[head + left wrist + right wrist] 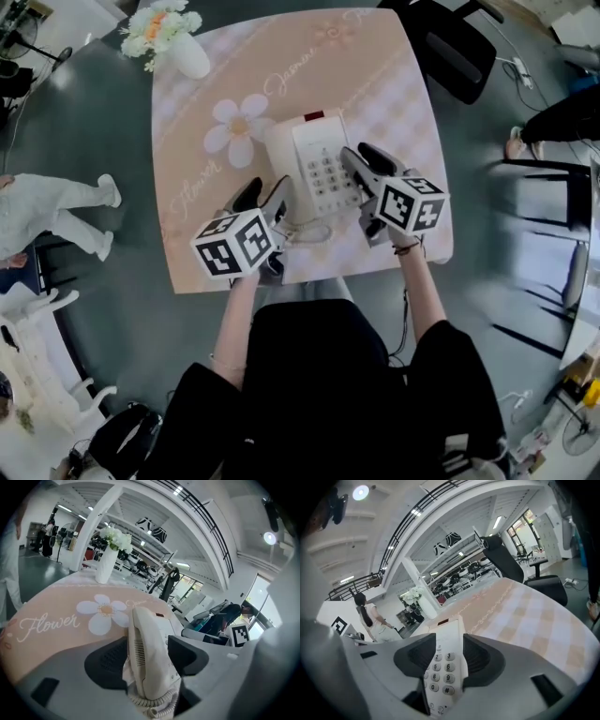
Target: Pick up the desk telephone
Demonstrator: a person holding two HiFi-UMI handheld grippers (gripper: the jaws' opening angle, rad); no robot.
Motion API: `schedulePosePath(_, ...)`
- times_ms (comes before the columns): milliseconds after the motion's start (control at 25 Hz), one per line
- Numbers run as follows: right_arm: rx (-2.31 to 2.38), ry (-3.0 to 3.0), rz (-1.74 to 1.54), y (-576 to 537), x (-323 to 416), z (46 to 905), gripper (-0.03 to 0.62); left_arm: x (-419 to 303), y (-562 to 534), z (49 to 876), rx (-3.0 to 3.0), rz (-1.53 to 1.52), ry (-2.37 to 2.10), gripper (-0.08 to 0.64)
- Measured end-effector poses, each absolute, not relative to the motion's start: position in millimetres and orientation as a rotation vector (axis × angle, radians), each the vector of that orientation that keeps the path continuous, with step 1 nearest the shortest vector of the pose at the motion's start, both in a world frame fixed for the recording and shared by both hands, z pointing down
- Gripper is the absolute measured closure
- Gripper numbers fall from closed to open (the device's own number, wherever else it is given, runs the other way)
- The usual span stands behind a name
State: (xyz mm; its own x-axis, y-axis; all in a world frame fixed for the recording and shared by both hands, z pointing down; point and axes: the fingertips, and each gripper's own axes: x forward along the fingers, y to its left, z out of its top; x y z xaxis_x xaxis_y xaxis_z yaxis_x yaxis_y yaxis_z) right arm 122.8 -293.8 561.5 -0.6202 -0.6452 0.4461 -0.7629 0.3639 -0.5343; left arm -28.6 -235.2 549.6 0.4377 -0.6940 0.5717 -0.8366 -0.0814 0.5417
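Tabletop [375, 75]: square, under a peach checked cloth with a large printed daisy [239, 127] left of centre.

Office chair [455, 47]: black, on the floor off the far right corner, clear of the table.

Bystander [56, 202]: in white, on the floor well off the left edge.

Desk telephone [314, 164]: cream, flat on the cloth at mid-table, a little nearer the near edge than the far one. Handset [281, 159] lies in its cradle along the telephone's left side. Keypad [328, 176] takes up the right side.

Left gripper [262, 195]: comes in from the near edge, angled down at the telephone's left side. Jaws spread. In the left gripper view the handset stands between the two dark pads [105, 660]; they sit close on both sides, but no squeeze is visible.

Right gripper [367, 161]: comes in from the near right. Jaws spread and straddling the telephone's right edge. In the right gripper view the keypad strip runs up between the pads [480, 656]. The right pad is just beside the casing edge, with no visible clamp.

Vase [187, 56]: white, upright at the far left corner, holding white flowers [161, 26].

Coiled cord [309, 230]: cream, bunched on the cloth at the telephone's near end, between the two grippers.
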Motion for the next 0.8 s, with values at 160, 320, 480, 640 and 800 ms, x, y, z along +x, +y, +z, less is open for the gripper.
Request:
schedulePosePath(160, 1.284, -2.424, 1.185, -305, 120, 570, 0.380, -21, -241, 561, 1.784, 0.183, -1.260, 0.250)
schedulePosePath(320, 1.236, -2.403, 1.273, -313, 113, 577, 0.347, -14, -245, 574, 1.737, 0.183, -1.198, 0.218)
schedulePosePath(480, 1.151, -2.352, 1.338, -312, 106, 589, 0.345, -2, -247, 586, 1.713, 0.199, -1.123, 0.210)
schedulePosePath(640, 1.089, -2.291, 1.443, -310, 102, 601, 0.345, 8, -249, 594, 1.680, 0.196, -1.080, 0.210)
schedulePosePath(800, 1.053, -2.273, 1.476, -311, 101, 604, 0.347, 9, -252, 603, 1.657, 0.220, -1.091, 0.210)
